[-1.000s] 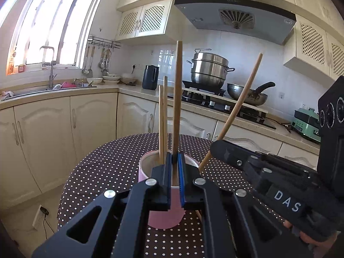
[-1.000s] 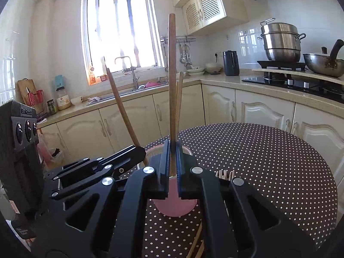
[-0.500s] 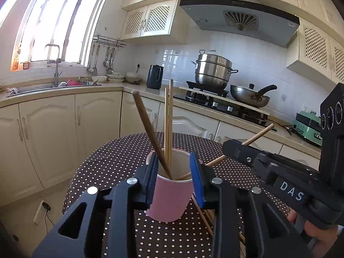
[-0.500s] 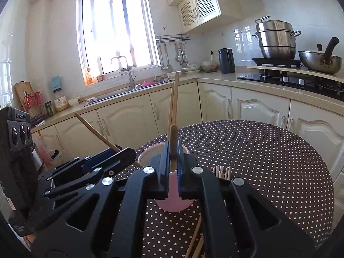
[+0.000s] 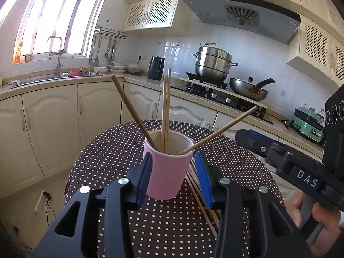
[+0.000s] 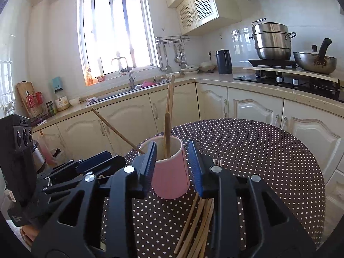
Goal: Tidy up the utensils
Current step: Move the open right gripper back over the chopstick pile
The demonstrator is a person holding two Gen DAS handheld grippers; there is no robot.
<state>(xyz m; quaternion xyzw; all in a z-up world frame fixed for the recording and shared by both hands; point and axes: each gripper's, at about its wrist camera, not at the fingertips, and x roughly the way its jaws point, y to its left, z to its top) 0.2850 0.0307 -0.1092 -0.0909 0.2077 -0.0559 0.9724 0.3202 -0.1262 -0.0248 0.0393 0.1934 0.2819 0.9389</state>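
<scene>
A pink cup (image 5: 166,167) stands on the dotted table (image 5: 120,150) mid-frame, four chopsticks (image 5: 165,111) inside. The left gripper (image 5: 174,174), jaws just opened, sits around it without squeezing.

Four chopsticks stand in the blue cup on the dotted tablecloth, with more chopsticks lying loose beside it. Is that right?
Not quite: the cup is pink, not blue, as the left wrist view shows. Four chopsticks do stand in it on the dotted tablecloth, and the loose chopsticks lie beside it.
</scene>
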